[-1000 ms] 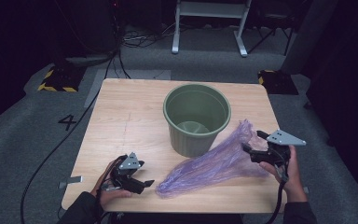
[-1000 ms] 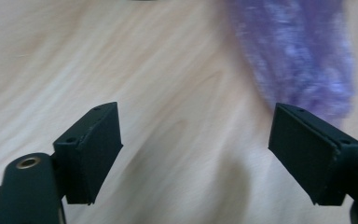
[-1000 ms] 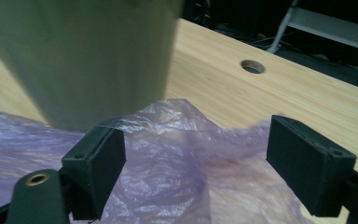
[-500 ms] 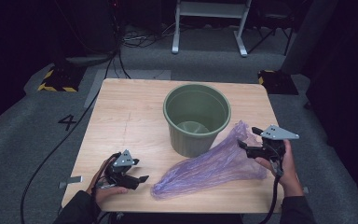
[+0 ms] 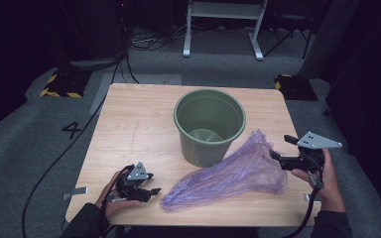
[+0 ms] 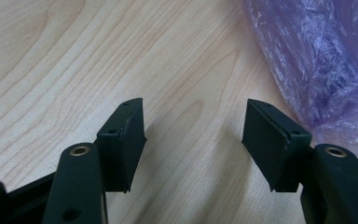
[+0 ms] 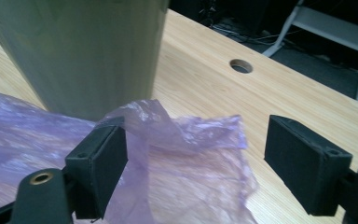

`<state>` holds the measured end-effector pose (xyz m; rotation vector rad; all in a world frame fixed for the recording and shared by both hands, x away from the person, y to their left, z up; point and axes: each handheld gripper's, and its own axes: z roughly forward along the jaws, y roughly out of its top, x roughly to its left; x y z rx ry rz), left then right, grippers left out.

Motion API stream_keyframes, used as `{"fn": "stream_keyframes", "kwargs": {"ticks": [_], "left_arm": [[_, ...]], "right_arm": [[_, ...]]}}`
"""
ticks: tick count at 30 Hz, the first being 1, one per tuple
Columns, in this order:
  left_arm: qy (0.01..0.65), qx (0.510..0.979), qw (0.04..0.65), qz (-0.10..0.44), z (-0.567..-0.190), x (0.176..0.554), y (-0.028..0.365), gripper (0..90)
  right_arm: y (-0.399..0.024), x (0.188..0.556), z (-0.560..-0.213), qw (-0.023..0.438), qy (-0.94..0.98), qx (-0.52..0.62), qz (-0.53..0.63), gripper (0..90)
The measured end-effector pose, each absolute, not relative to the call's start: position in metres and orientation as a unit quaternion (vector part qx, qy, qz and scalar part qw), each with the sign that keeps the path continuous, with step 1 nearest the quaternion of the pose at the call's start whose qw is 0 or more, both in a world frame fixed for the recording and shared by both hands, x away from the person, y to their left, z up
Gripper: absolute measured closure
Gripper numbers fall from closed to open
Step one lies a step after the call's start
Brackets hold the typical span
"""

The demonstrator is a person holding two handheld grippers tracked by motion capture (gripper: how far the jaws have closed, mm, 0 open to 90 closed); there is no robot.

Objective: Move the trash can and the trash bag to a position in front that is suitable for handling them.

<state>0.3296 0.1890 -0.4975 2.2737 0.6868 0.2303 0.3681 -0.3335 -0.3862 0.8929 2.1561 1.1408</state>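
While the left gripper (image 5: 151, 191) lay low on the table (image 5: 129, 129) just short of the bunched tail of the purple plastic bag (image 5: 233, 173), its jaws had just been closing, yet they stood apart with nothing but bare wood between them. Compared with a second earlier the right gripper (image 5: 280, 148) had lifted a little at the bag's wide mouth, and the film there stood up in a peak beside the green bucket (image 5: 209, 126). That suggested the bag was being readied for opening and fitting into the bucket, with no firm hold taken at either end.

The left gripper view showed what the high view could not: the bag (image 6: 317, 60) lay ahead and to the right of its jaws, clear of both pads. The right gripper view showed its jaws spread wide, a fold of the bag (image 7: 177, 154) rising against the left pad while the right pad stood free, with the bucket wall (image 7: 79, 51) close ahead and a round hole in the tabletop (image 7: 240, 66) farther beyond
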Motion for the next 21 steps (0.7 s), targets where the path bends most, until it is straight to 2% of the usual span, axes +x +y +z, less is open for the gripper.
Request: {"fn": "stream_keyframes", "kwargs": {"ticks": [9,15,21], "left_arm": [[0.27,0.885,0.371,0.084,-0.497,0.33,0.189,37.8],[0.253,0.868,0.417,0.088,-0.481,0.32,0.184,36.5],[0.238,0.861,0.446,0.053,-0.473,0.314,0.174,32.2]], "right_arm": [[-0.354,0.363,-0.405,0.269,0.808,0.34,0.399,22.5],[-0.363,0.366,-0.413,0.271,0.806,0.357,0.387,23.1],[-0.368,0.366,-0.416,0.27,0.8,0.37,0.386,23.8]]}}
